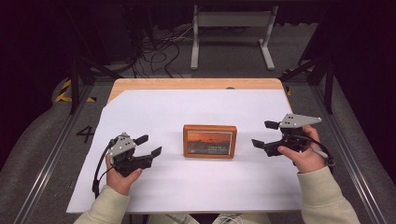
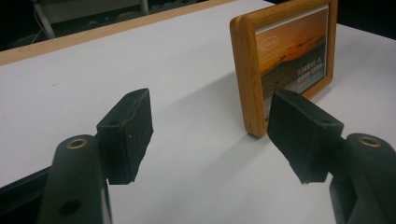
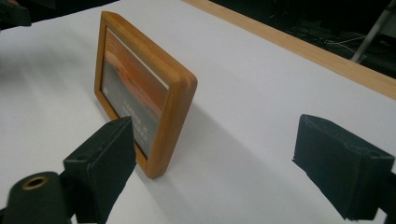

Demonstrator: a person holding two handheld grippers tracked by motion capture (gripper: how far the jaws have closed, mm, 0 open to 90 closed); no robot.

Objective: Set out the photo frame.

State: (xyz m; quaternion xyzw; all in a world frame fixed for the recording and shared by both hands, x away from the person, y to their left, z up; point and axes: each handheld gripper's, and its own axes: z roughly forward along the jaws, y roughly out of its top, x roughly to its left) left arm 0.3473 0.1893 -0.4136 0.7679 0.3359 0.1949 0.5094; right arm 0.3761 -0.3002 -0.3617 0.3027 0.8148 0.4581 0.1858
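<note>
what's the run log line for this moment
frame: wooden picture frame upright on white sheet | left tongs: open, empty, left of frame | right tongs: open, empty, right of frame

Lab or test bay, not a home. Dark curtained surround. Wooden table [image 1: 196, 84] covered by a white sheet [image 1: 196, 177]. Metal rails [image 1: 42, 163] flank it on grey floor, with yellow-black hazard tape [image 1: 63, 91] and a painted 4 [image 1: 85, 133]. Loose cables [image 1: 161, 51] and a grey stand [image 1: 232, 28] behind.

Wooden frame [image 1: 209, 141] between two open tools
</note>
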